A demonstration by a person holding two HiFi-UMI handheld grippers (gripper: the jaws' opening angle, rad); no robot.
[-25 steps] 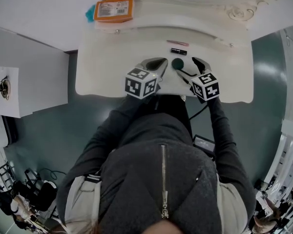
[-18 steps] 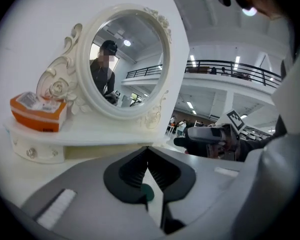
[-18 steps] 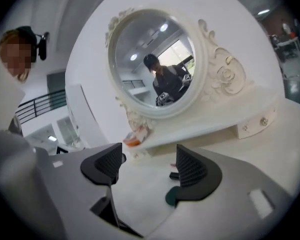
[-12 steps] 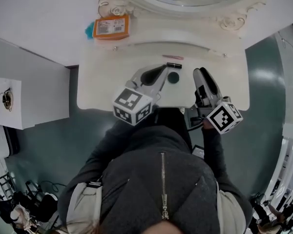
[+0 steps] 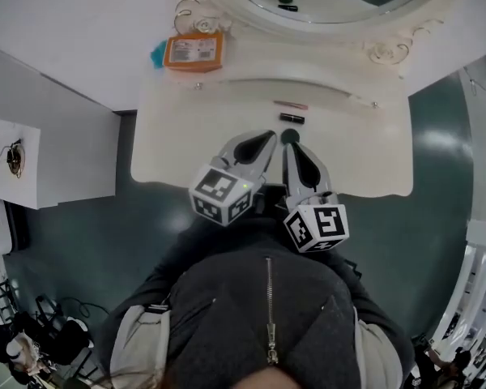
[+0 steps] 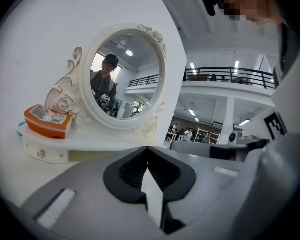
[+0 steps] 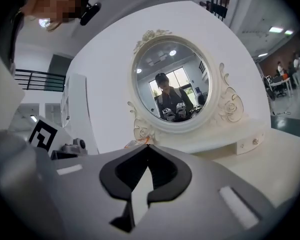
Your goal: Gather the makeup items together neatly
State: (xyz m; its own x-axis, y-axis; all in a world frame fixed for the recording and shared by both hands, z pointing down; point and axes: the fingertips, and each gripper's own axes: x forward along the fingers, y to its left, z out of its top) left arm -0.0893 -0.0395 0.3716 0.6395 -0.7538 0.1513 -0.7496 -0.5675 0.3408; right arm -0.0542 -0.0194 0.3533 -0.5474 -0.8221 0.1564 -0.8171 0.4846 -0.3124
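Both grippers hang side by side over the vanity's (image 5: 170, 136) near edge. The left gripper (image 5: 264, 141) is clenched empty, and the right gripper's (image 5: 292, 147) jaws have just been closing on nothing. At their 12 o'clock the green compact (image 5: 289, 135), black tube (image 5: 292, 117) and pink stick (image 5: 291, 104) lie in a close column, apparently already gathered. The orange box (image 5: 193, 51) sits apart at 10 o'clock.

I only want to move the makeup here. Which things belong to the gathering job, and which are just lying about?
For the job: pink stick, black tube, dark round pot.
Lying about: orange box beside the mirror.
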